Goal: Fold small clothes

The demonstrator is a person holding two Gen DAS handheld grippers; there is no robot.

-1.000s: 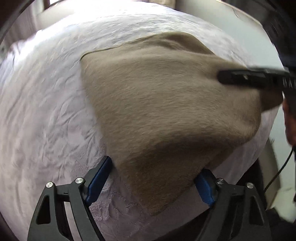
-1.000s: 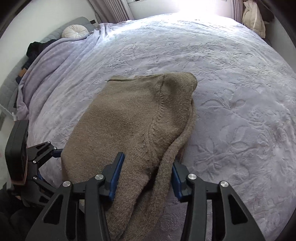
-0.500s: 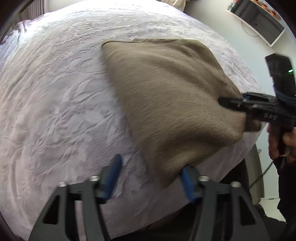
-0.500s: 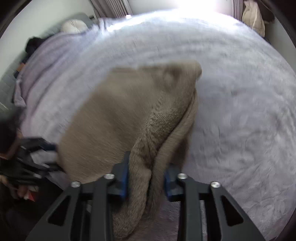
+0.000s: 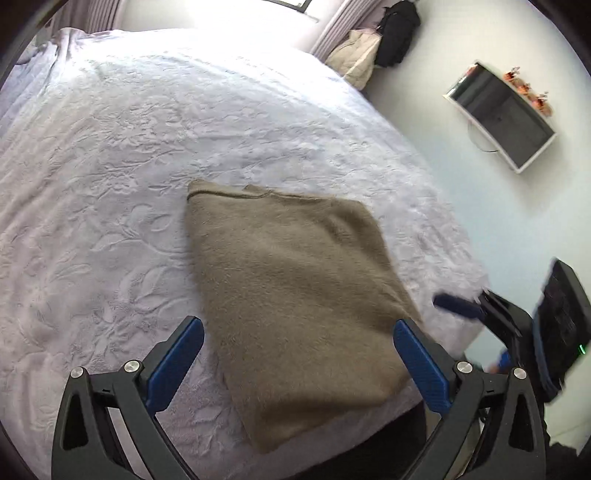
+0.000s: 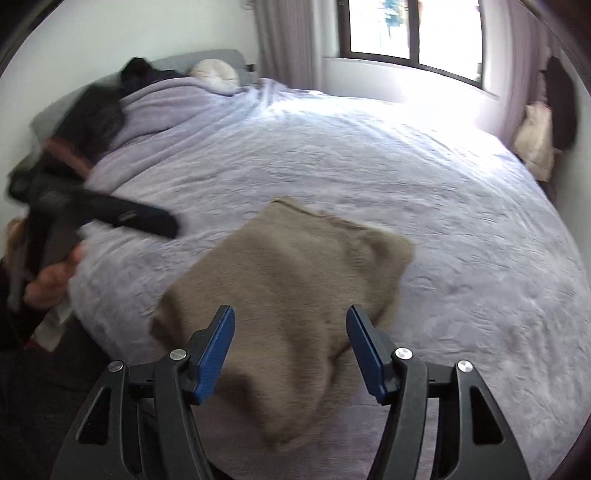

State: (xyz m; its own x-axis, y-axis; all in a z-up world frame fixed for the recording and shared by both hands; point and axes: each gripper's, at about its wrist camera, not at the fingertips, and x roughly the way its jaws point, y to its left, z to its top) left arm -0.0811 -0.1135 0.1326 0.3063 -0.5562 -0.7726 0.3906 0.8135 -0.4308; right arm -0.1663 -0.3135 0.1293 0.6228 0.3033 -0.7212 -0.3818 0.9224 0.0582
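One folded sweater (image 5: 295, 295) lies on one bed (image 5: 110, 184). Two grippers: left (image 5: 295, 354), right (image 6: 291, 347). One round cushion (image 6: 216, 74), one monitor (image 5: 502, 127), one window (image 6: 413, 33).

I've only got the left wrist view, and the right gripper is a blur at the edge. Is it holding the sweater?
Observer: No. The right gripper is open, and the sweater lies loose on the bed beyond its fingers.
Operator: What's at the head of the bed?
Observer: A round white pillow.
Operator: Anything else up there?
Observer: Dark clothing piled left of that pillow.
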